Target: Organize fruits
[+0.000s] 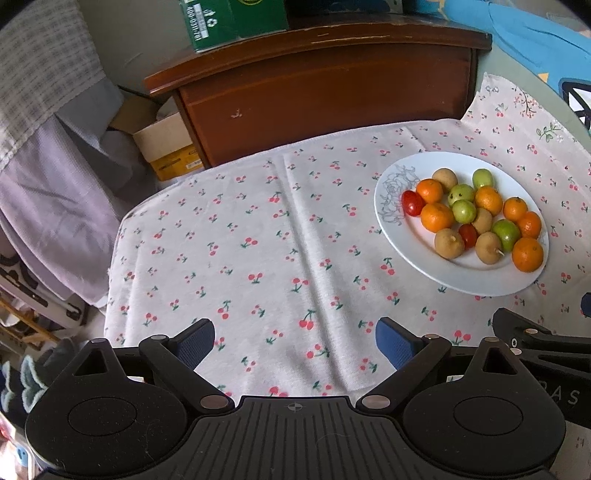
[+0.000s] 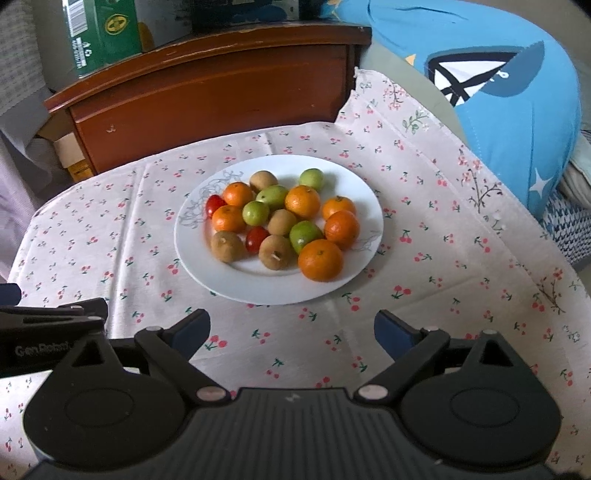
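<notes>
A white plate [image 2: 229, 280] [image 1: 476, 284] sits on a cherry-print cloth and holds mixed small fruits: several oranges [image 2: 320, 260] [image 1: 527, 254], several green fruits [image 2: 303, 235] [image 1: 506, 229], several tan-brown fruits [image 2: 227, 246] [image 1: 449, 243] and two red tomatoes [image 2: 257, 239] [image 1: 412, 202]. My right gripper [image 2: 291, 332] is open just in front of the plate's near rim, nothing between its fingers. My left gripper [image 1: 295, 339] is open over bare cloth, left of the plate, holding nothing.
The cherry-print cloth [image 1: 258, 240] covers the table. A brown wooden cabinet [image 1: 325, 85] stands behind, with a green box [image 1: 221, 22] on top. Blue printed fabric [image 2: 498, 74] lies at the right. Cardboard boxes [image 1: 166, 147] and hanging clothes [image 1: 44, 147] are at the left.
</notes>
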Demonstrator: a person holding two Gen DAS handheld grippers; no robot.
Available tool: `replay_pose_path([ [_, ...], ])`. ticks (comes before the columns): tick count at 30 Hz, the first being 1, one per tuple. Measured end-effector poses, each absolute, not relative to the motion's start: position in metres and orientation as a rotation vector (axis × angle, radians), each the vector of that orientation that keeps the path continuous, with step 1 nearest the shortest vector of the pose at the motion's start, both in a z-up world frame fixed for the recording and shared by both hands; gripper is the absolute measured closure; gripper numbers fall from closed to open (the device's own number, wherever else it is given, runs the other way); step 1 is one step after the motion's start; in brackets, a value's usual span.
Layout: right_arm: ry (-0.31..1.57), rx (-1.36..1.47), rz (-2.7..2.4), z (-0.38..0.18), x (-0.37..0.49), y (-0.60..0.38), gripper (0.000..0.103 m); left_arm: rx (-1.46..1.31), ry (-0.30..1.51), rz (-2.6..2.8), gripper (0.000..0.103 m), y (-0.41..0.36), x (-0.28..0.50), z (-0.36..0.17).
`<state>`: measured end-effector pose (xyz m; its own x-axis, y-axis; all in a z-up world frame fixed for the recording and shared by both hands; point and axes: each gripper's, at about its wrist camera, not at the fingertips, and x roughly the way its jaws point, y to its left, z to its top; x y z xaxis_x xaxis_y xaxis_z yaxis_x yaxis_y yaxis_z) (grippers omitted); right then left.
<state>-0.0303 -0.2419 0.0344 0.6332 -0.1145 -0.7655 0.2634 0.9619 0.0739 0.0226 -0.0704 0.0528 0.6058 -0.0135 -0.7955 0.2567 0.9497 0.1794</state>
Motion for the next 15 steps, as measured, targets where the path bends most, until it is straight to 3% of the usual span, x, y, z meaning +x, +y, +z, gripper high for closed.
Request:
replay_pose_path([
  [15,0.869,0.161,-0.153,0.004,-0.054,-0.214,0.004,0.194,0.905,-0.176,0.007,-0.027,-0.001,0.066],
])
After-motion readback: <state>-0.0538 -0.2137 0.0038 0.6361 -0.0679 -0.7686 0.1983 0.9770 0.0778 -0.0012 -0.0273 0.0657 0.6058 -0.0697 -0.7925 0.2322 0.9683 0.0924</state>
